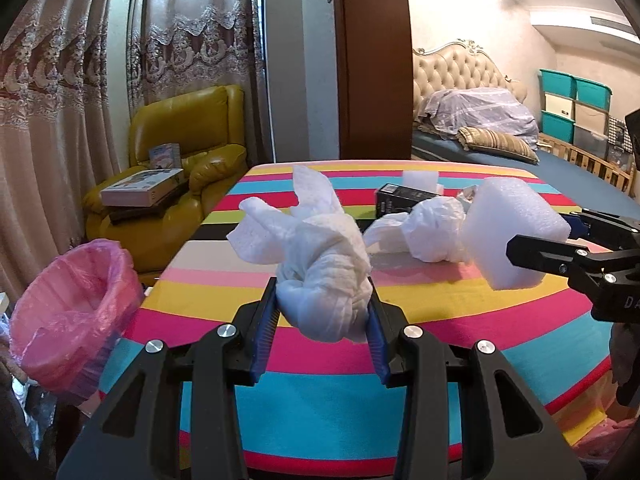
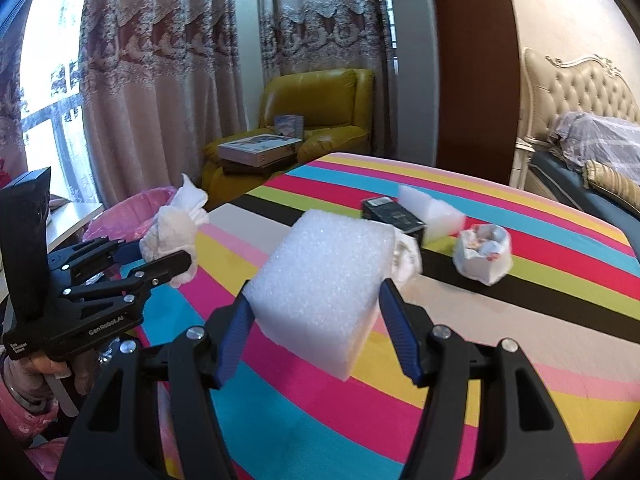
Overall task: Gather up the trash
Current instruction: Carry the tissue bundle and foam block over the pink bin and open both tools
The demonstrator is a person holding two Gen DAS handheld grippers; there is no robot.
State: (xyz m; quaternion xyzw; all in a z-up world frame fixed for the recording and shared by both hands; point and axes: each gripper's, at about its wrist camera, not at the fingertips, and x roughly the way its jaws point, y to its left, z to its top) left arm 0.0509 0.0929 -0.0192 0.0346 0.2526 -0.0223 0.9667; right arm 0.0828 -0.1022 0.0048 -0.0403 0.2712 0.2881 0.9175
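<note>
My left gripper (image 1: 323,300) is shut on a crumpled white tissue wad (image 1: 316,256) and holds it above the striped table's near left part. In the right wrist view the left gripper (image 2: 160,258) and its tissue wad (image 2: 174,228) hang near the pink-lined trash bin (image 2: 120,216). My right gripper (image 2: 314,300) is shut on a white foam block (image 2: 320,280) above the table; it also shows in the left wrist view (image 1: 536,244) with the foam block (image 1: 512,232). The bin (image 1: 68,312) stands off the table's left edge.
On the striped table (image 1: 440,312) lie a crumpled white bag (image 1: 424,232), a black box (image 1: 400,198), a small foam piece (image 2: 432,216) and a crumpled printed wrapper (image 2: 484,254). A yellow armchair (image 1: 180,168) with boxes stands behind; a bed (image 1: 480,120) is at the right.
</note>
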